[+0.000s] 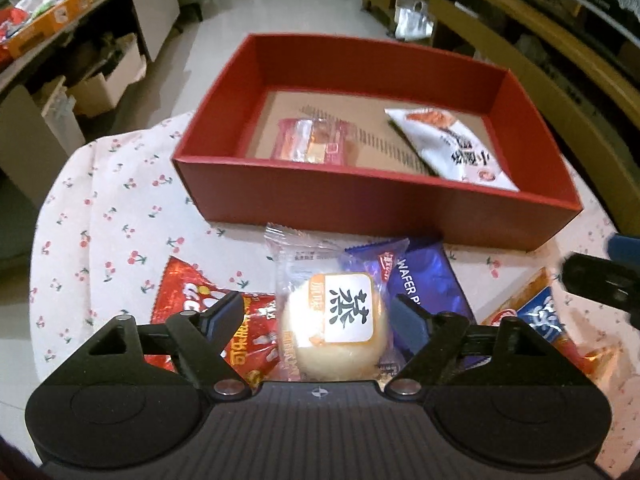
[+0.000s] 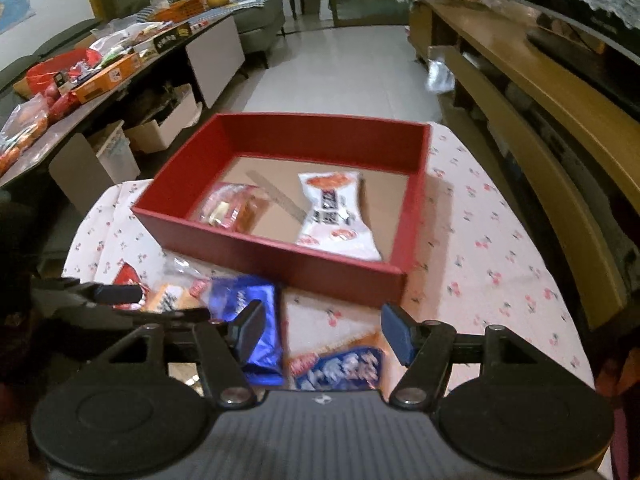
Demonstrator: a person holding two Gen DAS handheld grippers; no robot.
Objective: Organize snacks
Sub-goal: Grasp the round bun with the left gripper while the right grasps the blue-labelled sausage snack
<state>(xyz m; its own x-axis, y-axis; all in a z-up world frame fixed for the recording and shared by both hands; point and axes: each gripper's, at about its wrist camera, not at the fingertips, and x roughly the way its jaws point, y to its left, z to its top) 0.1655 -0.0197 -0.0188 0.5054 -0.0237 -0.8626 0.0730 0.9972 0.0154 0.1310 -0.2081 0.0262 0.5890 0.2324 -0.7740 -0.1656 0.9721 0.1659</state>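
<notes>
A red box (image 1: 360, 204) stands on the cherry-print cloth, with a pink packet (image 1: 312, 140) and a white packet (image 1: 456, 144) inside. In front of it lie a round pastry in a clear wrapper (image 1: 336, 328), a purple wafer packet (image 1: 424, 280), a red packet (image 1: 208, 300) and an orange-and-blue packet (image 1: 536, 312). My left gripper (image 1: 320, 316) is open astride the pastry, pads clear of it. My right gripper (image 2: 324, 332) is open above the orange-and-blue packet (image 2: 340, 364), beside the wafer packet (image 2: 256, 312). The box (image 2: 280, 264) lies ahead of it.
The round table's cloth (image 2: 500, 264) is bare to the right of the box. A long side table (image 2: 100, 76) piled with snack boxes runs along the left, with cartons beneath. Wooden shelving (image 2: 560, 128) lines the right. Tiled floor (image 2: 340, 64) lies beyond.
</notes>
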